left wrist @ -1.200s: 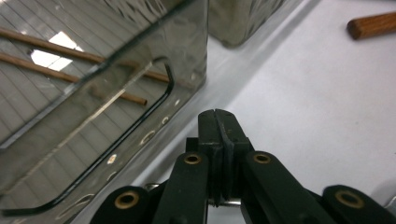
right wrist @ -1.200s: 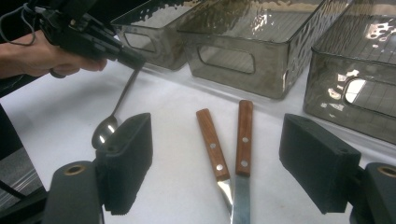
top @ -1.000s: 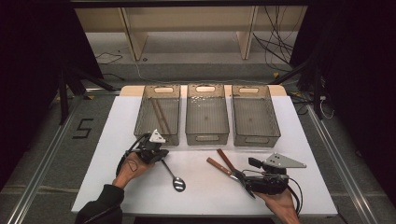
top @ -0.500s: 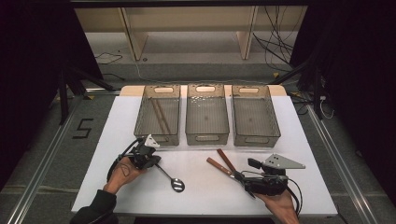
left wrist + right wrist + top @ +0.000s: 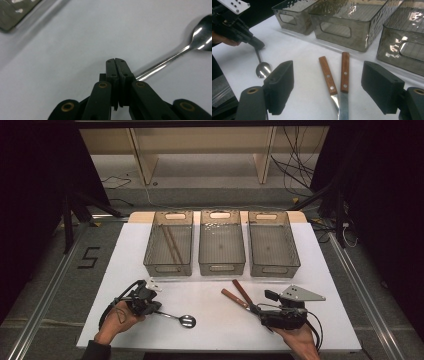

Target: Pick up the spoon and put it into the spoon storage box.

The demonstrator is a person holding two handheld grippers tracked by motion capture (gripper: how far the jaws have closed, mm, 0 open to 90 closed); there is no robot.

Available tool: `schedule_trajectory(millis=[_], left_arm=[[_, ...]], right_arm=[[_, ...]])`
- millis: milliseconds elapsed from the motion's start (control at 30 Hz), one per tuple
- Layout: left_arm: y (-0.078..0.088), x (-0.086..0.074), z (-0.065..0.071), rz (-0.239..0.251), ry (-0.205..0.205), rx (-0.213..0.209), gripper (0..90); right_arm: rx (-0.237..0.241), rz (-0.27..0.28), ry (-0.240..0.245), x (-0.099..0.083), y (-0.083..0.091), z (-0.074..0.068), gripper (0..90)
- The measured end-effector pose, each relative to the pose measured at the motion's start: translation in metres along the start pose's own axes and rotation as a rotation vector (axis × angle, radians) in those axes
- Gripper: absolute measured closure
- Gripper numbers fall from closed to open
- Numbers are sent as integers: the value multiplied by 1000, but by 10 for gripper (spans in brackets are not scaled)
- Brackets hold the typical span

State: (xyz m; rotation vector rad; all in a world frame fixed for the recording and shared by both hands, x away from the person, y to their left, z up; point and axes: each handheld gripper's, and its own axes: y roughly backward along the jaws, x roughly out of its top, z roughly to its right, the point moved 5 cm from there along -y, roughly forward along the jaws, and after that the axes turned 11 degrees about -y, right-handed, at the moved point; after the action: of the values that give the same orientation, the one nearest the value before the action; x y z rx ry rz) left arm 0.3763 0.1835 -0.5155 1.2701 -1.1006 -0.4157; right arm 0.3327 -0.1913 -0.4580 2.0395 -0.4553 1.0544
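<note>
While the right gripper (image 5: pixel 327 87) rests near the table's front edge with its jaws spread wide and empty, the two wooden-handled knives (image 5: pixel 335 80) lie side by side on the white table (image 5: pixel 210 330) between them. Left of these, the left gripper (image 5: pixel 116 65) is pinched tight on the spoon (image 5: pixel 179 318) handle, bowl on the table. Beyond stand three clear bins (image 5: pixel 270 262) in a row.

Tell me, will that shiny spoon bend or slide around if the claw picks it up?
Probably no bending: the spoon looks like solid polished metal. It may be slippery, since its thin smooth handle sits by the left claw, whose jaws are shut together. The rounded bowl could make it rock or swing if held by the handle end.
</note>
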Motion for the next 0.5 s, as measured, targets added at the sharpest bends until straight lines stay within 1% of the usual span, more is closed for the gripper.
schedule_trajectory(millis=[100,200,233,300,333,367,400,467,500], left_arm=[[3,-3,4,-22,-13,-18,885],[4,-5,7,-31,-7,-28,886],[5,-6,9,-44,-9,-34,886],[7,-7,12,-66,-27,-42,885],[7,-7,14,-70,-26,-48,885],[8,-8,15,-80,-36,-50,885],[8,-8,16,-81,-32,-53,885],[10,-9,18,-104,-51,-70,885],[10,-9,20,-108,-51,-76,885]], right_arm=[[-1,-2,-4,0,0,0,270],[-2,-4,0,0,-1,0,271],[-3,-7,2,0,-1,0,271],[-3,-8,1,0,-1,0,271],[-4,-7,1,0,-1,0,271],[-4,-7,2,0,-1,0,271],[-3,-7,1,0,0,0,271],[-4,-6,1,0,0,0,271],[-4,-7,0,0,0,0,271]])
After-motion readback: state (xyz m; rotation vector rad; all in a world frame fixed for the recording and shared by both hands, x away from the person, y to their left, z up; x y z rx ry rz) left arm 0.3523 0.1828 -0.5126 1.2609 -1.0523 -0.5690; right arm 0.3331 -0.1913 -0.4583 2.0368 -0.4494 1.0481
